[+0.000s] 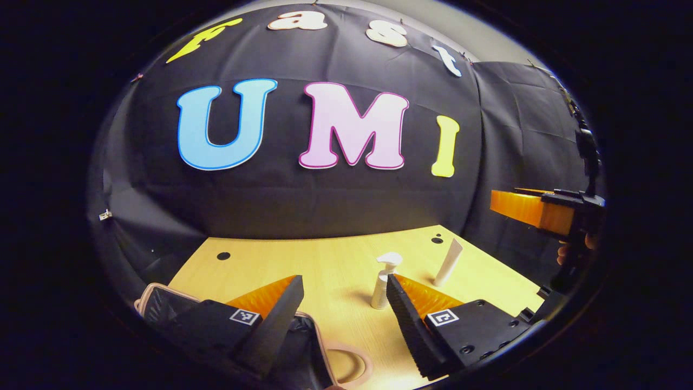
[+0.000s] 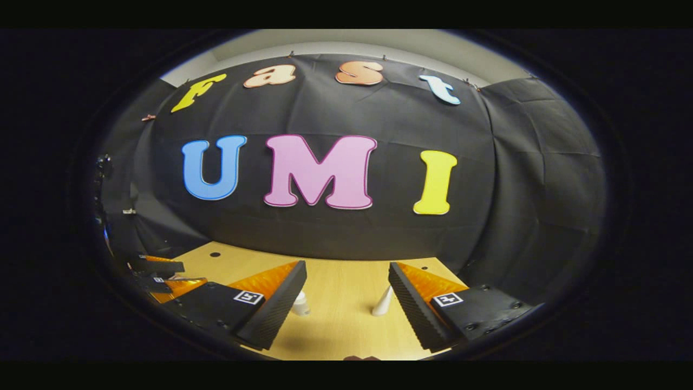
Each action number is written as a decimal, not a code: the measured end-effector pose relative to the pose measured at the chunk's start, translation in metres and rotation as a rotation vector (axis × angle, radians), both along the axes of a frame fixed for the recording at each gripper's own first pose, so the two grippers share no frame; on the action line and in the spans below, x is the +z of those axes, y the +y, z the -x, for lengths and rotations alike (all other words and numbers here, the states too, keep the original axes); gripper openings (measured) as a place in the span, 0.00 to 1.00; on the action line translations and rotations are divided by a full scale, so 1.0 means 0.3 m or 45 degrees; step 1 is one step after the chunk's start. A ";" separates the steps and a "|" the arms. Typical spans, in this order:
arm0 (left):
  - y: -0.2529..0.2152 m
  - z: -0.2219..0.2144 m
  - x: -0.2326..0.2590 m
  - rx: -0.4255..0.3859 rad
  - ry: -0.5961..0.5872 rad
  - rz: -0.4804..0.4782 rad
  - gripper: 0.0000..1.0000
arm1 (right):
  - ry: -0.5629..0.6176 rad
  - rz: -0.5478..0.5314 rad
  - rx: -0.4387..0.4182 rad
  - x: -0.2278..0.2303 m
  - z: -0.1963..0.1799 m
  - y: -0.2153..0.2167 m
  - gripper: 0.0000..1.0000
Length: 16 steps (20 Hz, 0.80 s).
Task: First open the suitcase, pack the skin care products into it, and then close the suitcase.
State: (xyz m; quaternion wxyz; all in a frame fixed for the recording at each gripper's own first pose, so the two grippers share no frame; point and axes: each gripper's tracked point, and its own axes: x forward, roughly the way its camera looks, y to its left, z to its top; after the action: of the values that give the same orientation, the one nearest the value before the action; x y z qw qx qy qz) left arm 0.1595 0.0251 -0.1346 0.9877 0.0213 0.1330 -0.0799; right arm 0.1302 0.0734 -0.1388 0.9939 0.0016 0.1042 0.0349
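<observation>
Two tools wide, empty | suitcase [image 1: 162, 303] closed | pump bottle [image 1: 382, 281], tube [image 1: 448, 262] on table [image 1: 325, 260]

On the wooden table [image 1: 335, 260] stand two skin care products: one white pump bottle [image 1: 383, 281] and one white tube [image 1: 448, 263], well apart from each other. One dark suitcase [image 1: 162, 303] with a pale trim lies at the table's near edge. Two grippers are present: the left gripper [image 1: 344, 303] and the right gripper [image 2: 346, 292].

Wood table [image 1: 325, 265]: suitcase [image 1: 162, 303], pump bottle [image 1: 382, 284], tube [image 1: 448, 262].
</observation>
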 end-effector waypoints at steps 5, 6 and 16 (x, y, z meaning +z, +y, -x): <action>-0.185 -0.119 -0.196 -0.060 0.179 0.079 0.96 | 0.099 -0.011 0.027 -0.122 -0.065 -0.057 0.97; -0.204 -0.145 -0.247 -0.051 0.231 0.098 0.96 | 0.106 0.000 0.040 -0.138 -0.078 -0.064 0.97; -0.282 -0.501 -0.559 0.045 0.375 -0.055 0.97 | 0.277 -0.023 0.122 -0.351 -0.181 -0.170 0.97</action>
State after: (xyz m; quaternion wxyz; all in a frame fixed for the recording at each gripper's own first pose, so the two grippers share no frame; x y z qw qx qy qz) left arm 0.3099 -0.0596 -0.3023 0.9580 0.0282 0.2786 -0.0618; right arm 0.1844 0.0224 -0.2440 0.9739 0.0094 0.2111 0.0830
